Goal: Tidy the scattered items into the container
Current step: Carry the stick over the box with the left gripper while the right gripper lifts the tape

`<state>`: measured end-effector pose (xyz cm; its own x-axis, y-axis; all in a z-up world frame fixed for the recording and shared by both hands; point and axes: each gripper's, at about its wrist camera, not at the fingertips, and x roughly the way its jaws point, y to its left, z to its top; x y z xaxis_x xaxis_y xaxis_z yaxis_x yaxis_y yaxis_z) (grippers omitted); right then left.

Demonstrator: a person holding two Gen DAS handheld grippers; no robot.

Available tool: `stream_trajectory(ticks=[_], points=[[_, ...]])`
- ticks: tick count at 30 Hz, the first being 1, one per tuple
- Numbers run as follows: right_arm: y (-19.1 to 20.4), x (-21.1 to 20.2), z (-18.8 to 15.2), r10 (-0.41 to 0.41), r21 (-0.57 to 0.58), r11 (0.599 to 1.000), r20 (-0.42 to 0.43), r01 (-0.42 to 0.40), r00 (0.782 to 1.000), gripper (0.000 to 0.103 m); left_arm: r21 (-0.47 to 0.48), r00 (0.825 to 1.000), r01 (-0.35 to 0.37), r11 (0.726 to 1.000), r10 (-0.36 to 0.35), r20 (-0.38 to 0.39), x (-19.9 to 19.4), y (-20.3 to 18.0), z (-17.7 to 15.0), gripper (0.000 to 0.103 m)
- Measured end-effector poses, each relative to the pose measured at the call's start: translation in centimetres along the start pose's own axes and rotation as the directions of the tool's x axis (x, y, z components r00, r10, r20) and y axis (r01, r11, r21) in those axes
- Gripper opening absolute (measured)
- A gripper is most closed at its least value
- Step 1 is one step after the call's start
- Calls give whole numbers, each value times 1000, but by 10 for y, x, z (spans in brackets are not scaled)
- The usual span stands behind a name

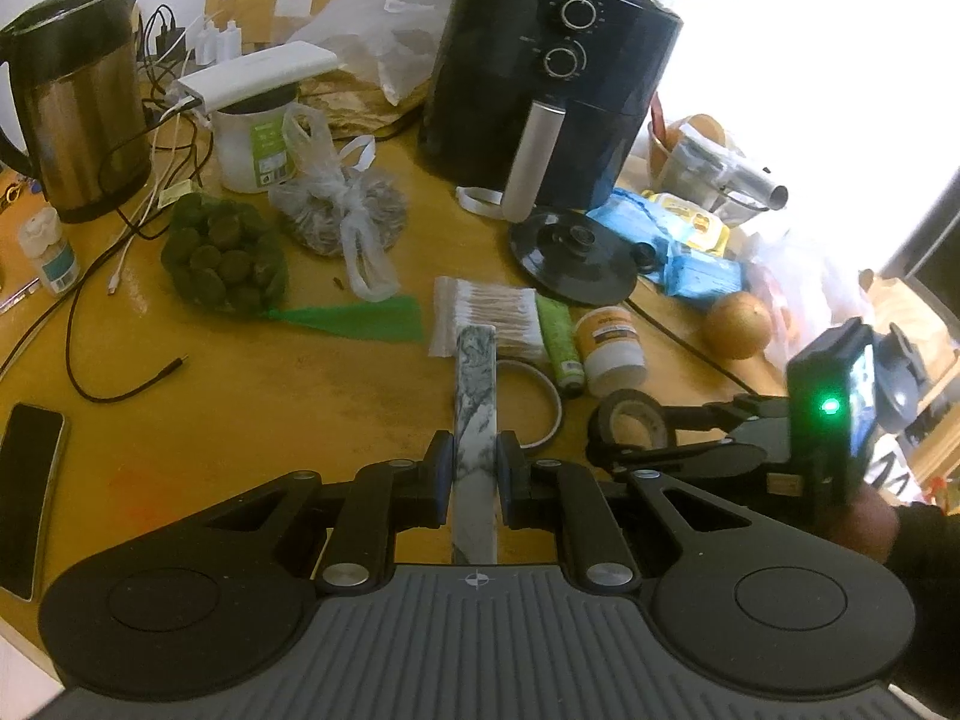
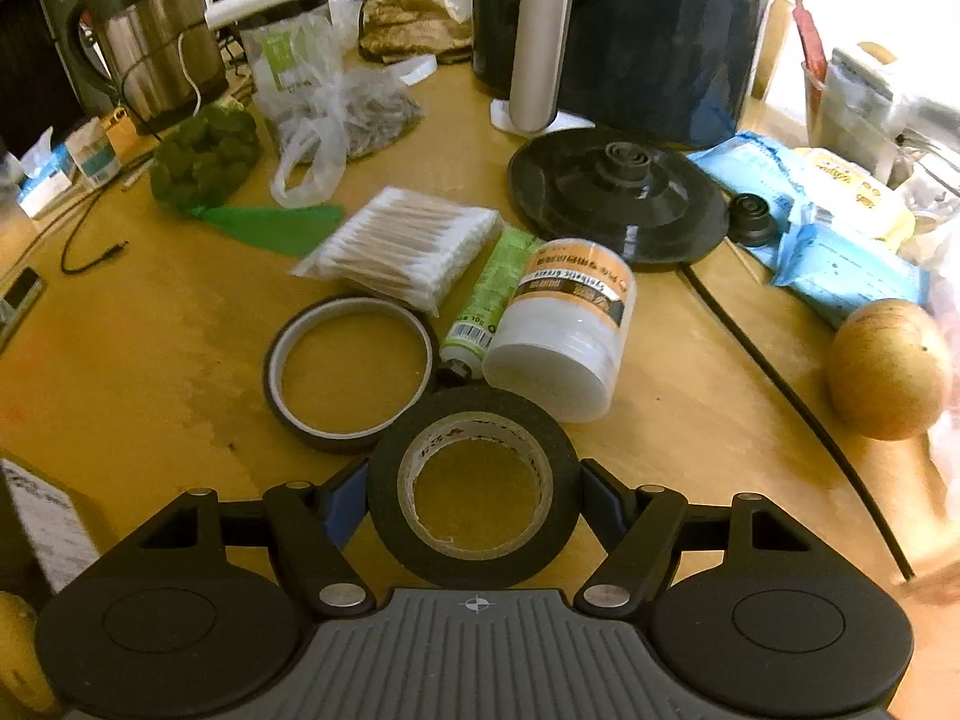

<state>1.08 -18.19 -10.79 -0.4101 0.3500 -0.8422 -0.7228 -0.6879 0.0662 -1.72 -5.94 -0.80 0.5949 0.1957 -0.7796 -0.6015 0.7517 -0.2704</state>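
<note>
My left gripper [image 1: 474, 459] is shut on a marbled white-grey bar [image 1: 476, 396] and holds it pointing forward over the wooden table [image 1: 270, 396]. My right gripper [image 2: 474, 495] is shut on a black tape roll [image 2: 474, 414], also seen in the left wrist view [image 1: 630, 420]. Just ahead lie a thin brown tape ring [image 2: 351, 360], a pack of cotton swabs [image 2: 408, 252], a green tube [image 2: 489, 294] and a white jar with an orange label [image 2: 564, 330]. No tidy container is clearly seen.
A black air fryer [image 1: 552, 72], a steel kettle [image 1: 78, 102] and its black base [image 2: 618, 192] stand at the back. Bags of dark lumps [image 1: 225, 252], a phone [image 1: 27, 480], cables [image 1: 114, 324], blue packets [image 2: 834, 252] and an apple [image 2: 888, 369] crowd the table.
</note>
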Motion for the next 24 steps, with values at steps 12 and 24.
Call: stream_trajectory(ticks=[12,24], points=[[-9,-66,-20,-20,118,993,65,12,998,75,89,998,68,994,-67,-20,-1,-11,-3,16],[12,-133,-36,-55,214,977,147,23,988,75,120,976,215,969,-212,-43,-20,1,-15,16]])
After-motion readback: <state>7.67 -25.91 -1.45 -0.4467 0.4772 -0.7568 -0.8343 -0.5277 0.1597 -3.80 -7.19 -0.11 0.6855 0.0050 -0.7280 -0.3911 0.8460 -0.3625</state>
